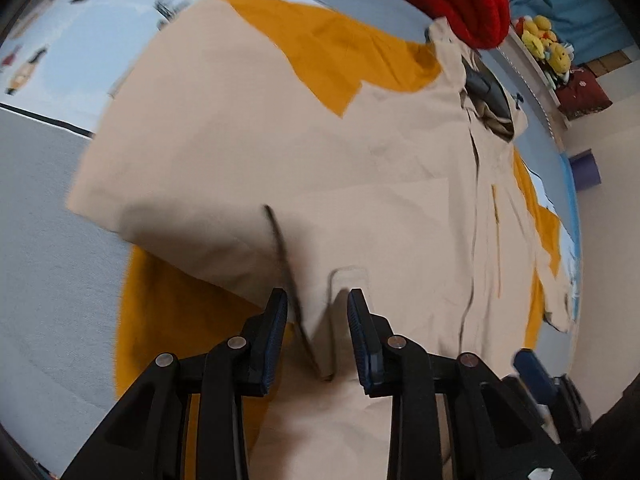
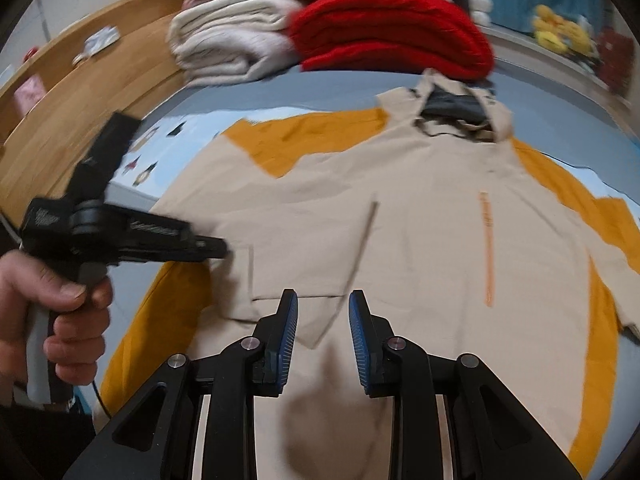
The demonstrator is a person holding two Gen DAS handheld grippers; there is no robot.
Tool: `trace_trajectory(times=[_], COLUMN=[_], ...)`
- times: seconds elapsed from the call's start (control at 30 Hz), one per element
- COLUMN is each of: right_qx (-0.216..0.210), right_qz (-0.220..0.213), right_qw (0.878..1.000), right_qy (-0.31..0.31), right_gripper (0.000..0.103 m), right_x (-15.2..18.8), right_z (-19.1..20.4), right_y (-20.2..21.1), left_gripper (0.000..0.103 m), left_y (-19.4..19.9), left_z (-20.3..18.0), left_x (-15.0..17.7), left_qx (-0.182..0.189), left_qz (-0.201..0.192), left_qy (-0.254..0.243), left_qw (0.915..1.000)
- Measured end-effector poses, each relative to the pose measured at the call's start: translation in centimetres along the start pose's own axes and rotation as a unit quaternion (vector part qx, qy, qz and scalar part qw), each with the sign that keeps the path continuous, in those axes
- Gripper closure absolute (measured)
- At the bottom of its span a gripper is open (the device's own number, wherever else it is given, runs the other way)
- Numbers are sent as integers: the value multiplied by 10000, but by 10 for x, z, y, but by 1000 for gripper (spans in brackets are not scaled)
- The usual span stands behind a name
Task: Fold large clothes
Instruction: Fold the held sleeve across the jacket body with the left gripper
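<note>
A large beige and mustard-yellow jacket (image 2: 420, 208) lies flat on the bed, collar and hood at the far end; it also fills the left wrist view (image 1: 320, 160). Its left sleeve (image 1: 180, 184) is folded in across the body. My left gripper (image 1: 318, 312) is open just above the folded sleeve's cuff, with nothing between its pads; it shows from the side in the right wrist view (image 2: 222, 250), held by a hand. My right gripper (image 2: 323, 312) is open and empty above the jacket's lower front.
A folded red sweater (image 2: 392, 32) and folded cream clothes (image 2: 228, 40) are stacked beyond the collar. A wooden bed frame (image 2: 80, 96) runs along the left. Yellow plush toys (image 1: 544, 40) sit on a shelf at the far right. Grey bedsheet (image 1: 48, 240) surrounds the jacket.
</note>
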State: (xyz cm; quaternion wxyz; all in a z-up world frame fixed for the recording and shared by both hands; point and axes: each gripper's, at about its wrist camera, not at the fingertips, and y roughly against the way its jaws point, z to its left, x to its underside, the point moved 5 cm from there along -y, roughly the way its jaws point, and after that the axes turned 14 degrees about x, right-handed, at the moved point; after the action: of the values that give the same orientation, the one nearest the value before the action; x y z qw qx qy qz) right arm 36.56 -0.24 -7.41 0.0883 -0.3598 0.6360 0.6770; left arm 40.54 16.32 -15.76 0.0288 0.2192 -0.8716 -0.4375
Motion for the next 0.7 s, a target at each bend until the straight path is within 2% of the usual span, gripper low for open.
trace_trajectory(times=[0.1, 0.2, 0.4, 0.53, 0.6, 0.7], right_qx=[-121, -353, -309, -257, -180, 166], right_qz=[-29, -26, -60, -63, -90, -144], right_qw=[9996, 9984, 9969, 9970, 9973, 9980], right_qy=[249, 436, 721, 729, 705, 588], right_gripper=[63, 55, 52, 52, 52, 52], right_x=[3, 7, 11, 10, 8, 6], right_z=[12, 22, 31, 33, 32, 22], right_y=[-4, -6, -13, -16, -16, -18], left_gripper=[101, 103, 103, 103, 103, 103], left_y=[-1, 6, 17, 15, 13, 17], left_z=[-12, -34, -94, -124, -132, -136], left_x=[-6, -11, -7, 2, 5, 1], left_qx=[156, 673, 1794, 2201, 2306, 2369], left_qz=[52, -57, -99, 81, 147, 76], left_qy=[-276, -523, -1152, -1469, -1531, -1539], left_qw=[9995, 9963, 9770, 9643, 9608, 9593])
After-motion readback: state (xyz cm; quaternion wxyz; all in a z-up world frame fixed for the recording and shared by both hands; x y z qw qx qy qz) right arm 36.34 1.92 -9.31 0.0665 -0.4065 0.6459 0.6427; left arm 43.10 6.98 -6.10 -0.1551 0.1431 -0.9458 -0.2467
